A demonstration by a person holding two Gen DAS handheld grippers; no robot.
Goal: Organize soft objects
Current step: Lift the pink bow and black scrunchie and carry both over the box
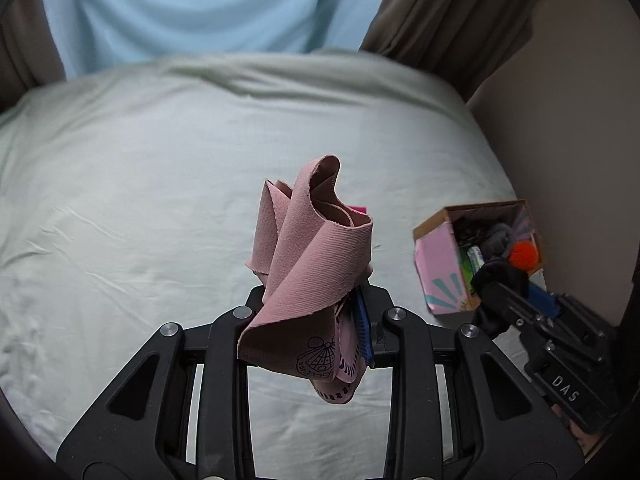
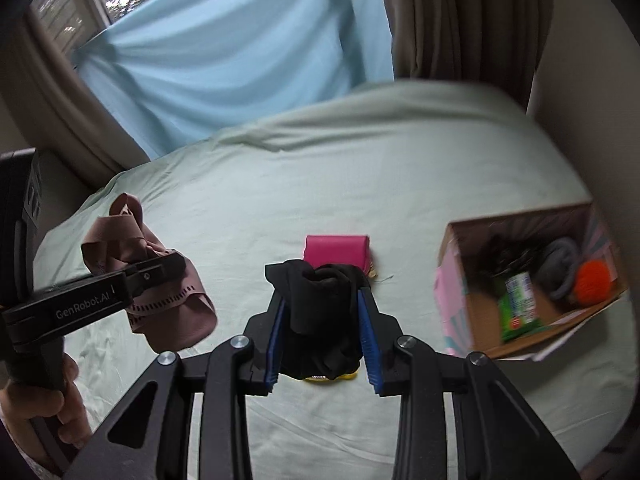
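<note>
Surroundings: I see a pale green bedsheet [image 2: 400,184] under both tools, a light blue curtain [image 2: 240,60] at the far edge and a brown curtain [image 2: 460,20] to its right.
Box: an open cardboard box [image 2: 452,248] sits on the sheet at my right, near the wall; inside I make out a green packet [image 2: 516,304], a grey rolled item [image 2: 560,264] and an orange pom-pom [image 2: 594,282].
In the way: a folded magenta cloth [image 2: 335,249] lies on the sheet straight beyond the right tool; the sheet between my black load and the box looks bare.
Left gripper [image 1: 320,312]: clenched on a dusty pink fabric piece [image 1: 308,256], held above the sheet.
Pink piece, axis: crumpled; its long axis runs along the fingers, loose folds rising past the tips, printed end hanging back toward the camera.
Right gripper [image 2: 324,320]: its blue pads [image 2: 366,336] are clamped on a black sock bundle [image 2: 320,304], above the sheet and left of the box.
Black bundle, axis: runs along the fingers, bunched end forward; something yellow [image 2: 332,378] shows beneath it, but I cannot tell what.
</note>
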